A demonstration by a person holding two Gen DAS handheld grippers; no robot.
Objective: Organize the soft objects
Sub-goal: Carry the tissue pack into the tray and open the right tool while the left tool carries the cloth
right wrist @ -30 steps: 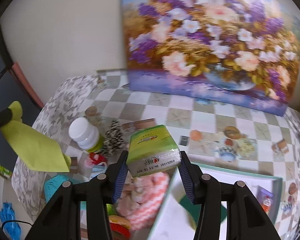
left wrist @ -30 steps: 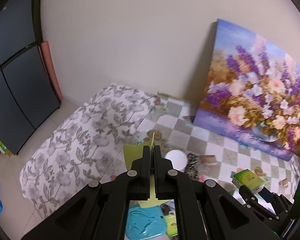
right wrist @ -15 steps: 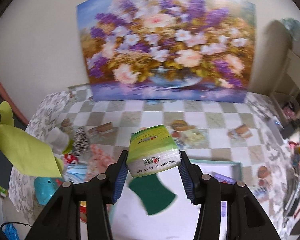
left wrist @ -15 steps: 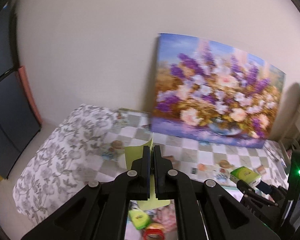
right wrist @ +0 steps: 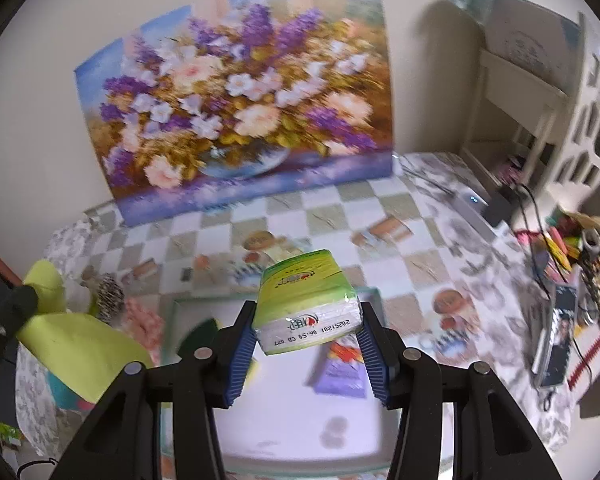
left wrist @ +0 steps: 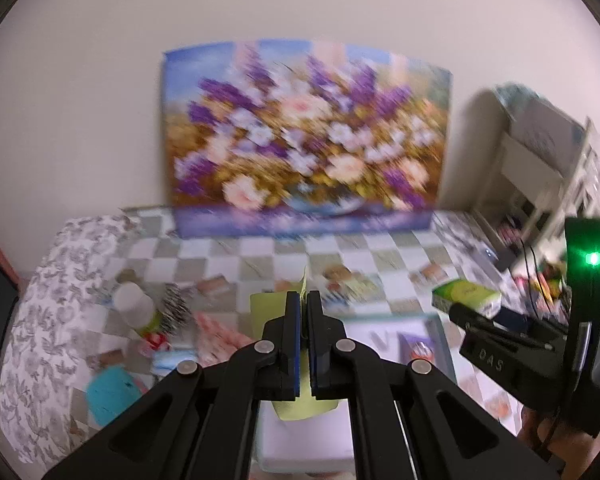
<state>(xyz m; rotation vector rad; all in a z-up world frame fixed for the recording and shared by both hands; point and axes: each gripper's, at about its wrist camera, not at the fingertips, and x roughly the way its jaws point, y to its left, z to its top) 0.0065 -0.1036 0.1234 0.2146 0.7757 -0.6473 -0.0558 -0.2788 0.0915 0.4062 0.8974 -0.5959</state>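
both grippers are loaded and hang over the table, so the step in hand looks like the carry toward the white tray (right wrist: pixel 284 416); the right gripper (right wrist: pixel 306 338) has its blue pads pressed on the two sides of a green-and-white tissue pack (right wrist: pixel 306 308), held above the tray's far half; the left gripper (left wrist: pixel 304 340) has its jaws pressed together on a thin yellow-green cloth (left wrist: pixel 300 404), which hangs limp below the fingers over the tray's near-left part; in the right wrist view the same cloth droops at the left edge; the next move, as i judge it, calls for lowering each load into the tray and spreading the jaws only once the thing rests on the floor of it, the cloth needing a little room to fall flat; inside the tray already lie a dark green pad (right wrist: pixel 198 336) and a purple packet (right wrist: pixel 340 372), which take some of the free floor; to the left of the tray stands a clutter of things yet to sort: a white-capped bottle (left wrist: pixel 134 308), a black-and-white spotted piece (left wrist: pixel 176 312), a pink knitted thing (left wrist: pixel 220 336), a teal object (left wrist: pixel 110 394); a large flower painting (right wrist: pixel 236 100) leans on the wall behind, well apart; cables and small items crowd the table's right end (right wrist: pixel 560 300); both views are blurred, so fine detail is unclear
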